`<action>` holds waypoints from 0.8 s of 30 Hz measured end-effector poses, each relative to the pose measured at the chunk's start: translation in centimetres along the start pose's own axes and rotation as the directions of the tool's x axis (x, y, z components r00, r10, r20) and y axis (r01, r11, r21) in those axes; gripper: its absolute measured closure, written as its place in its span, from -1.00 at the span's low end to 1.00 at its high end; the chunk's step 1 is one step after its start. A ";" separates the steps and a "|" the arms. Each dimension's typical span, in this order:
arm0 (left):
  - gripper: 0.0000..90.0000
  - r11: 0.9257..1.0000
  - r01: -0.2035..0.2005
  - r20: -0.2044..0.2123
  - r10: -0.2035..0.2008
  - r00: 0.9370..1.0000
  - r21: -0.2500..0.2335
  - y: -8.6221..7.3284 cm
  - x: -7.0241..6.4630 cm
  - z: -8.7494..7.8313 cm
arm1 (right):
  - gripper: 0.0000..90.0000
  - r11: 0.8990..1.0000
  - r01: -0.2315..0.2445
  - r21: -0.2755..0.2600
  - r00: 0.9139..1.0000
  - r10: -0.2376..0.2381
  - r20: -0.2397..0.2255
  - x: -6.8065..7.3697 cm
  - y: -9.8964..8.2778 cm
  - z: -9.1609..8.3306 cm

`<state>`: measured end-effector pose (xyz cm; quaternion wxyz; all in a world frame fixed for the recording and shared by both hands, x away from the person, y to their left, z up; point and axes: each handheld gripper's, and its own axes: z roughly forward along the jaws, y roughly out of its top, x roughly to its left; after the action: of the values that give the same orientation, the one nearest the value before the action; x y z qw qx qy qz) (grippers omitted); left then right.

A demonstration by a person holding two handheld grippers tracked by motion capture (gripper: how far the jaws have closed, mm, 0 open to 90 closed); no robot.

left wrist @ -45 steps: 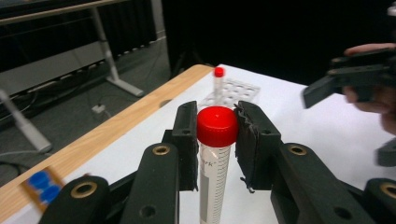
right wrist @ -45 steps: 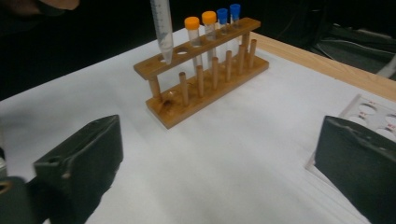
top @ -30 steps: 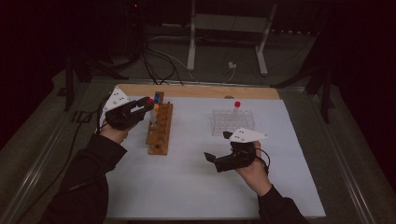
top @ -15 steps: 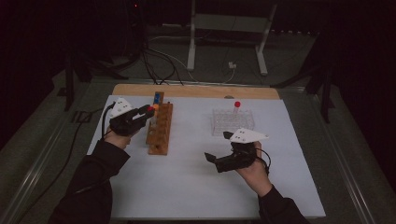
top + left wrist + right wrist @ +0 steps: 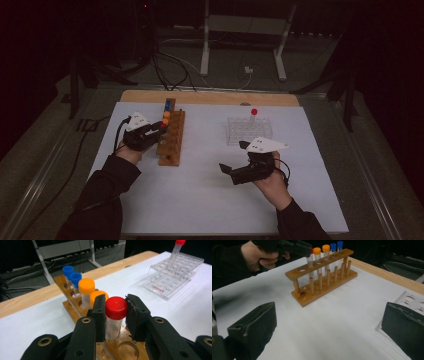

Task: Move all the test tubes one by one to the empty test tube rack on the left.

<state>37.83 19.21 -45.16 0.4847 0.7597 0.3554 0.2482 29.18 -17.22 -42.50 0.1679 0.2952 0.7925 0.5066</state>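
Observation:
My left gripper (image 5: 116, 312) is shut on a clear tube with a red cap (image 5: 115, 308). It holds the tube upright in a hole of the wooden rack (image 5: 172, 140), just in front of two orange-capped tubes (image 5: 86, 286) and two blue-capped tubes (image 5: 68, 271). In the high view the left gripper (image 5: 162, 126) sits at the rack's left side. My right gripper (image 5: 232, 156) hovers open over the white mat at centre right, nothing between its jaws (image 5: 329, 322). Another red-capped tube (image 5: 253, 114) stands in a clear plastic rack (image 5: 248, 130).
A white mat (image 5: 200, 200) covers the table, with a wooden strip (image 5: 210, 97) along its far edge. Near holes of the wooden rack (image 5: 324, 272) stand unfilled. Cables and a stand's legs lie on the floor beyond the table.
My left gripper has come down with the red-capped tube, lowering it into the wooden rack. The right gripper has kept still.

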 end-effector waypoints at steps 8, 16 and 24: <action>0.56 1.000 -0.002 0.029 0.002 1.000 0.017 0.1 0.0 -0.1 | -1.00 1.000 0.003 -0.002 1.000 -0.003 -0.004 -0.1 0.2 -0.1; -0.49 1.000 -0.024 0.072 0.024 0.997 0.003 0.6 -1.3 -1.9 | -1.00 0.999 -0.003 -0.032 0.999 0.004 0.044 -1.9 1.0 -0.7; -0.93 0.999 -0.035 0.140 0.040 0.989 -0.040 0.7 -3.1 -4.3 | -1.00 0.998 -0.052 -0.046 0.983 0.059 0.172 -7.4 0.9 -0.1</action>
<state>32.99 18.97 -42.91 0.5178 0.7728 0.3011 0.2097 35.15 -21.72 -41.88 0.2279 0.3567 0.7557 0.4997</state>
